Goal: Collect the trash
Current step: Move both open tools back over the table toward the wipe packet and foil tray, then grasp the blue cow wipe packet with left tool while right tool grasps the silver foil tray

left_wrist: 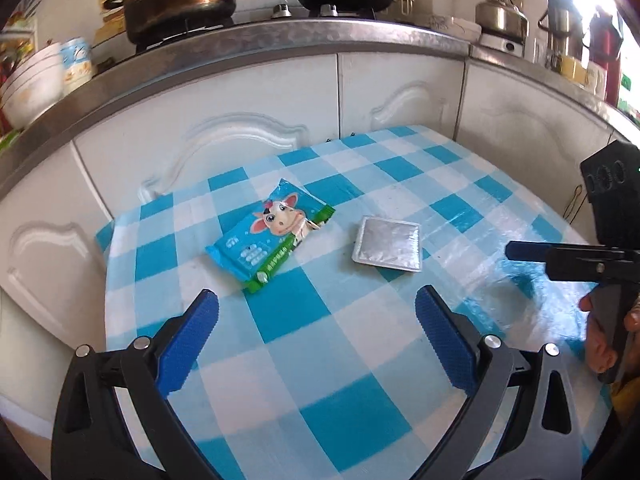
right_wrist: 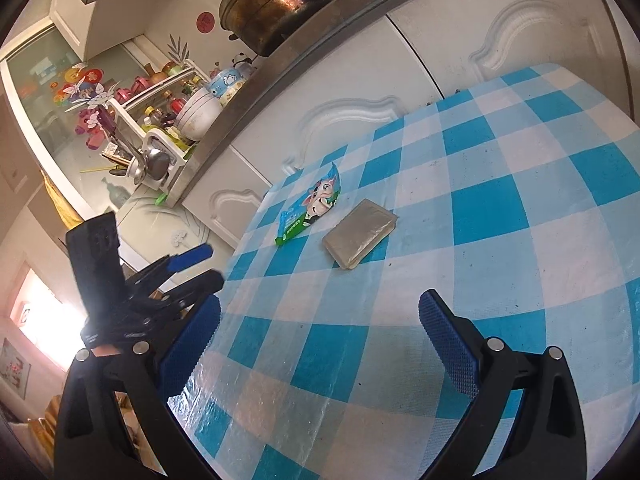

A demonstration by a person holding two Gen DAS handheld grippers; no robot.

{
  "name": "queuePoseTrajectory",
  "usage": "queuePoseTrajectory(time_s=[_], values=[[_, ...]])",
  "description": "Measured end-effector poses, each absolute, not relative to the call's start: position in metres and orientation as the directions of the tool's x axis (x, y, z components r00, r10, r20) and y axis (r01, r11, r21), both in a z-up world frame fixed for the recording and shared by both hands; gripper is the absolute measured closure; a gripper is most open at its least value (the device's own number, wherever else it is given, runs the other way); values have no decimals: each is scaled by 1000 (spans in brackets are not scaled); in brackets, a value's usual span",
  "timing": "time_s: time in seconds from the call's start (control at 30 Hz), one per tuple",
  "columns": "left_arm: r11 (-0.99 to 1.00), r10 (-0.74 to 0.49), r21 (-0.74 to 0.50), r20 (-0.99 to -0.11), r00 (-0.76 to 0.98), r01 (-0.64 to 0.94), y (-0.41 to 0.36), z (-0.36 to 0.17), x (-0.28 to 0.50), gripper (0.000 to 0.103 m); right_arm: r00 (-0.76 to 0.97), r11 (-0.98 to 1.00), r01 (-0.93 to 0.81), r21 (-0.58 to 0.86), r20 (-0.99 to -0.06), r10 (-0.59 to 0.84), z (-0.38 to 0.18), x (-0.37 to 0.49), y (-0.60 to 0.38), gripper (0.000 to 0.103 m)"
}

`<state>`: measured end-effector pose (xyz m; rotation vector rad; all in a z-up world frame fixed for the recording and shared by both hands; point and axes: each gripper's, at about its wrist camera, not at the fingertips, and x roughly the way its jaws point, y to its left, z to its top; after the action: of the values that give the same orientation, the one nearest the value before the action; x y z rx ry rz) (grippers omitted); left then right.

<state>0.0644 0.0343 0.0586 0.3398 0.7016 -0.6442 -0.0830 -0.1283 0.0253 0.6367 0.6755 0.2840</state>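
blue-and-white checked cloth covers my counter [left_wrist: 328, 360], white cabinet doors [left_wrist: 248, 92] behind it. blue cow-print wrapper [left_wrist: 276, 230] lies flat mid-cloth, silver foil packet [left_wrist: 388, 248] just beside it, apart. my left gripper [left_wrist: 318, 320] hovers short of both, fingers wide apart, empty. my right gripper [right_wrist: 320, 328] too, fingers spread, nothing between them.

Left gripper [left_wrist: 316, 320]: jaws spread wide, nothing between the 2 blue pads [left_wrist: 188, 344]. Right gripper [right_wrist: 320, 332]: jaws also wide apart, empty. A hand [left_wrist: 604, 340] grips the right gripper's handle.
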Motion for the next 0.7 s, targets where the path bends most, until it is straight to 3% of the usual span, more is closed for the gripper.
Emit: queuePoseTrajectory(time_s=[0.23, 0.7], values=[[665, -379, 156, -773, 510, 730, 4, 39, 126, 4, 739, 754, -40, 655, -488, 464, 23, -81, -131, 5], [668, -327, 138, -828, 455, 732, -11, 13, 193, 4, 708, 740, -59, 671, -494, 505, 22, -76, -128, 5]])
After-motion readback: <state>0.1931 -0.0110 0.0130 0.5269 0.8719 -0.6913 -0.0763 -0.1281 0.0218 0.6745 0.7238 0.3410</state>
